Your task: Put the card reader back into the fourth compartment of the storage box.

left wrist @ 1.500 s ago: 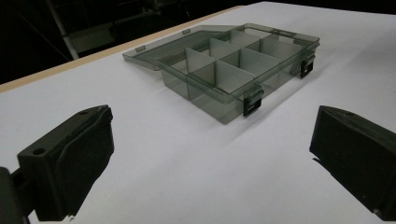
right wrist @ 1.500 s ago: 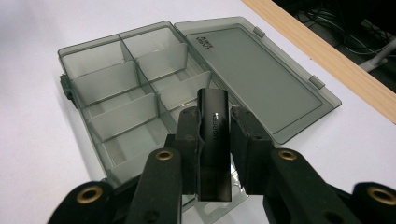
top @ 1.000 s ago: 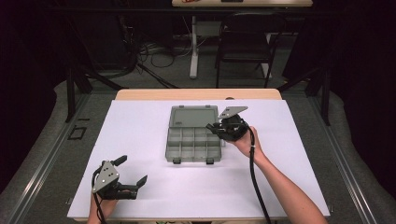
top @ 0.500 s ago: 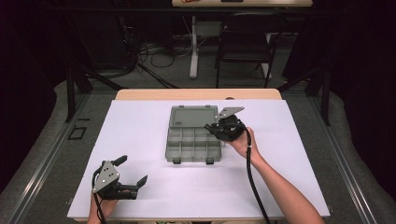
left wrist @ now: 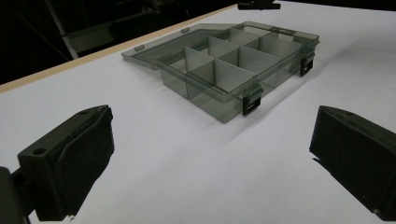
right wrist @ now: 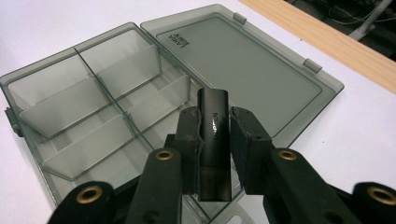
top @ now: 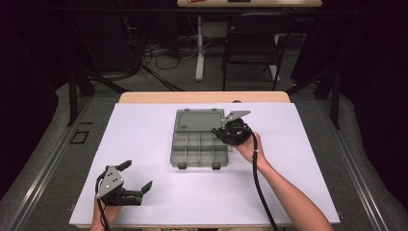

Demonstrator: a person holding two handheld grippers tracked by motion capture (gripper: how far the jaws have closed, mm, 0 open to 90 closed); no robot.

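Nearest the person, at the front left of the white sheet that covers the table, the left gripper rests low in the left hand, its jaws spread wide with nothing between them. In the left gripper view those two black jaws stand far apart at either edge, bare white sheet between them, and the box lies well beyond them.

Farther in, near the middle of the sheet, sits a smoky clear plastic box divided into compartments, two black latches on its near wall. Its lid lies folded back flat on the sheet behind it.

At the box's right rim the right hand holds the right gripper, whose jaws are clamped on a small black stick with faint lettering on its face. In the right gripper view the stick stands upright between the jaws, above the compartments on the box's right side, close to the hinge.

Beyond the table stand a chair and loose cables on the floor.
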